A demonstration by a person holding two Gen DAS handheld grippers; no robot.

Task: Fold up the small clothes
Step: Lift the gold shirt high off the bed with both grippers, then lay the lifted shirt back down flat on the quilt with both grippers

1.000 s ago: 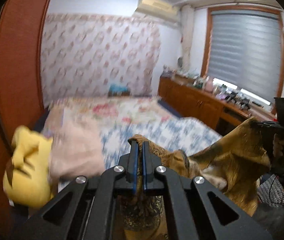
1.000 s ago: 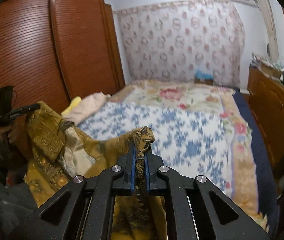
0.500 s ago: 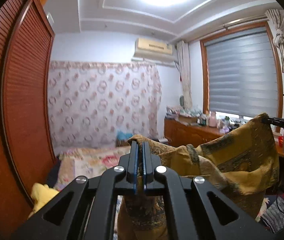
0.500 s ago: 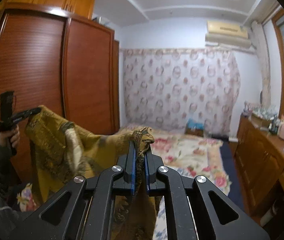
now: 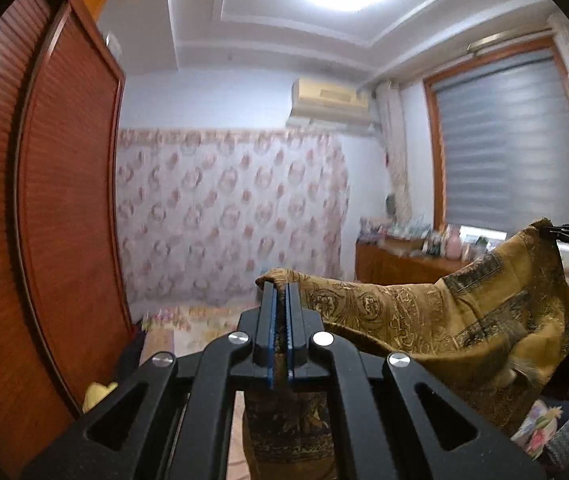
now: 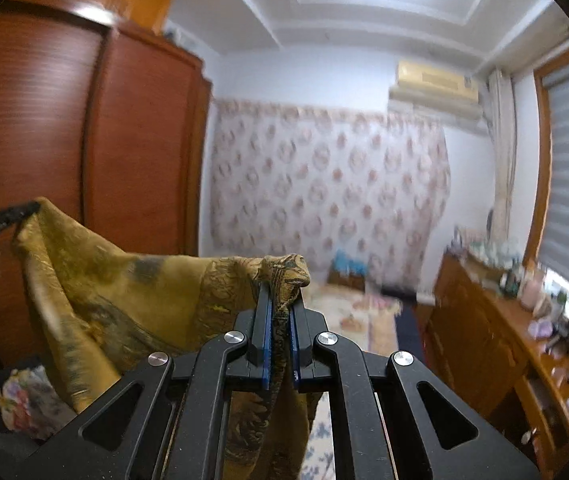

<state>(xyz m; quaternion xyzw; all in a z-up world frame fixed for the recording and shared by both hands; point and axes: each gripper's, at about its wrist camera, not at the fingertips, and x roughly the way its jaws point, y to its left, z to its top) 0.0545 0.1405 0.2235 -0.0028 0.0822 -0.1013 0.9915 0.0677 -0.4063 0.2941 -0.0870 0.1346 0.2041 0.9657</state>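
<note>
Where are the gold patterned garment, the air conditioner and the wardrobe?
gold patterned garment [image 5: 424, 312], left wrist view, stretched middle panel.
air conditioner [image 6: 436, 80], right wrist view, front face.
wardrobe [image 6: 140, 152], right wrist view, slatted door.

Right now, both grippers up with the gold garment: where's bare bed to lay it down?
Little bed shows. The floral bedspread looks bare between the curtained wall and the wooden dresser. Crowded: the dresser top's clutter, and a yellow item by the wardrobe. The gold garment hides the near bed.
</note>
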